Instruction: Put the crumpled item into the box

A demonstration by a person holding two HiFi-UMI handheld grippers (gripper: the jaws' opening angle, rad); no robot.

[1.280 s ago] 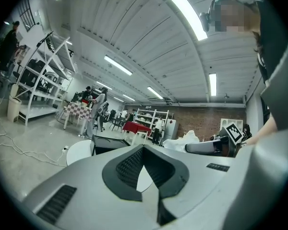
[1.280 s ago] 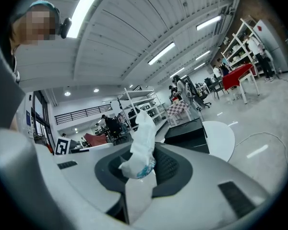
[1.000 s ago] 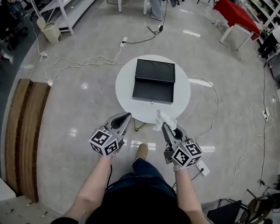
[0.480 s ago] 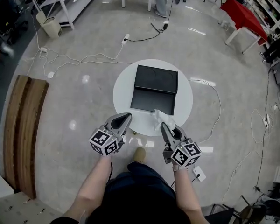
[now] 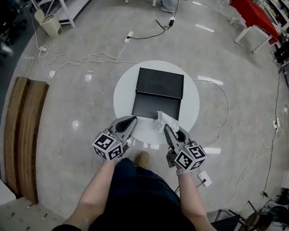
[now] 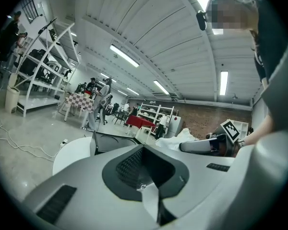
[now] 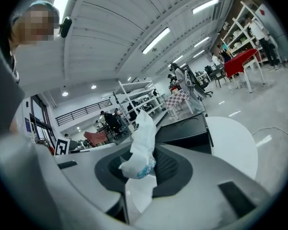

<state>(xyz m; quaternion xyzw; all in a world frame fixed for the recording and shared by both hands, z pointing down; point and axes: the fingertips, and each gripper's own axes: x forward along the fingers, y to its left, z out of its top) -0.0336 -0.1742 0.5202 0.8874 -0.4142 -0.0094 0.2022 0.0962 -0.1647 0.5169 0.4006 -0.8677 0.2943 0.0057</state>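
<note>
A black box (image 5: 159,93) lies open on the round white table (image 5: 190,102), its lid tilted up at the far side. My right gripper (image 5: 164,125) is shut on the white crumpled item (image 5: 162,119), which hangs over the table's near edge just before the box's front wall. In the right gripper view the crumpled item (image 7: 141,147) sticks up from between the jaws, with the box (image 7: 185,128) beyond. My left gripper (image 5: 131,121) is shut and holds nothing, level with the right one at the table's near left edge. The left gripper view shows the box (image 6: 110,140) ahead.
Cables run over the grey floor around the table, and a power strip (image 5: 204,178) lies near my right foot. A wooden bench (image 5: 24,134) stands at the left. A red table (image 5: 253,8) is at the far right, white shelving and a bin (image 5: 50,29) at the far left.
Both grippers have moved forward to the table together. The crumpled item, earlier short of the table's near edge, now hangs at the box's front wall.
</note>
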